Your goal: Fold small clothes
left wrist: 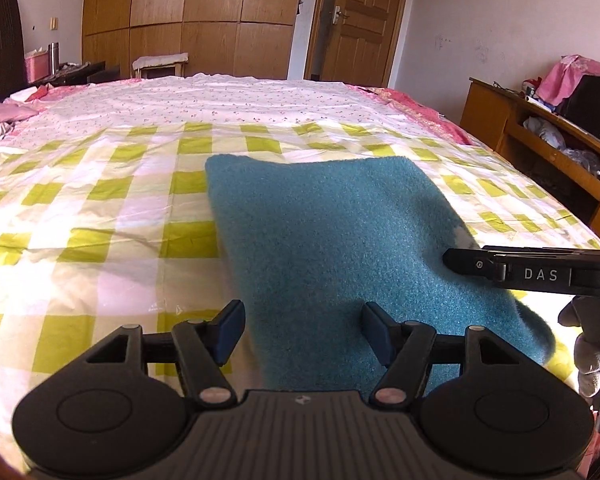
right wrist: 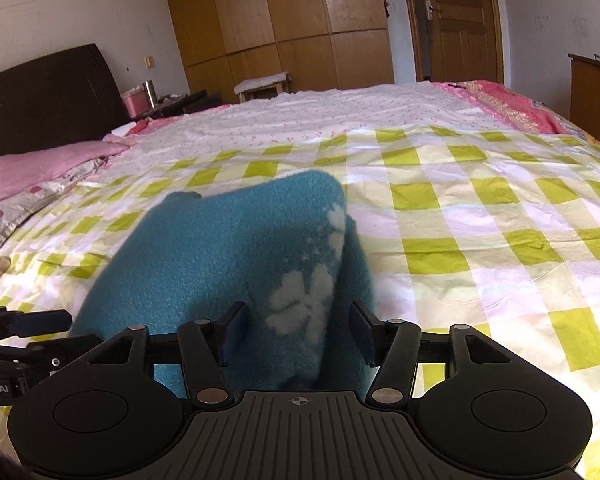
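Left wrist view: the left gripper (left wrist: 302,330) is hanging open, holding nothing, over the teal garment's (left wrist: 332,232) near edge — it is lying folded mid-bed (left wrist: 100,208). Right wrist view: the right gripper (right wrist: 298,330) is gaping around a raised fold, seemingly released — flattening is probably remaining.

1. The left gripper (left wrist: 302,330) is black plastic, with 2 fingers that carry dark blue pads (left wrist: 231,330).
2. Its base has 2 round discs, a grey ribbed plate between them, and silver pivot pins.
3. The right gripper (right wrist: 298,334) has the same build, and its side carries white letters "DAS".
4. The person's hand (left wrist: 590,344) wears a grey glove.
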The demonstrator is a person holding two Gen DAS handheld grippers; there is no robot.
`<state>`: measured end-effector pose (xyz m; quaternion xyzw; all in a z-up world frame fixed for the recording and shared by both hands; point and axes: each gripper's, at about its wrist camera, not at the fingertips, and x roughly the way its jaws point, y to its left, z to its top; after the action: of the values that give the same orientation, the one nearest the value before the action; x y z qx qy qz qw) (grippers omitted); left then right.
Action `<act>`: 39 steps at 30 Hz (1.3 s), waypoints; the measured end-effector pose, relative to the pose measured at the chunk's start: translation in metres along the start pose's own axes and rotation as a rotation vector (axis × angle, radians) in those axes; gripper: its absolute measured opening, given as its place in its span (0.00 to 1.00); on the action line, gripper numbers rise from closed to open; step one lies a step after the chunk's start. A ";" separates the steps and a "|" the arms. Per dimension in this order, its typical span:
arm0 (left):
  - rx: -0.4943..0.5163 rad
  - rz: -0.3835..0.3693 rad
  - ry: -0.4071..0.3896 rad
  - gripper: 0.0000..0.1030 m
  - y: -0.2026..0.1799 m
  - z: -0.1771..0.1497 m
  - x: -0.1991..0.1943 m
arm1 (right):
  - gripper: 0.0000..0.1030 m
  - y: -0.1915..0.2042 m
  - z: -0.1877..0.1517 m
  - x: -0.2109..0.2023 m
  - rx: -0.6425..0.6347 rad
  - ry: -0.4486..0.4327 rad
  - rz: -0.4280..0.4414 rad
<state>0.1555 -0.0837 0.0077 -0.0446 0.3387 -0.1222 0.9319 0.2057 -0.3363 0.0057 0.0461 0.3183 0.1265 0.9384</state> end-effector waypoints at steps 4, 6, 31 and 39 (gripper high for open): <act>-0.010 -0.032 0.007 0.73 -0.004 0.000 0.011 | 0.62 -0.017 -0.002 0.010 0.113 0.046 0.055; 0.005 -0.039 0.005 0.74 -0.006 0.001 0.013 | 0.63 -0.030 -0.003 0.017 0.203 0.074 0.103; 0.184 0.118 -0.043 0.76 -0.016 0.011 0.005 | 0.51 0.028 0.008 -0.018 0.085 -0.067 0.056; 0.194 0.141 -0.016 0.76 -0.020 0.004 0.001 | 0.32 0.059 -0.011 -0.016 -0.032 0.003 0.027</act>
<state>0.1551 -0.1029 0.0137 0.0689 0.3199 -0.0881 0.9408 0.1743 -0.2841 0.0161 0.0352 0.3172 0.1442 0.9367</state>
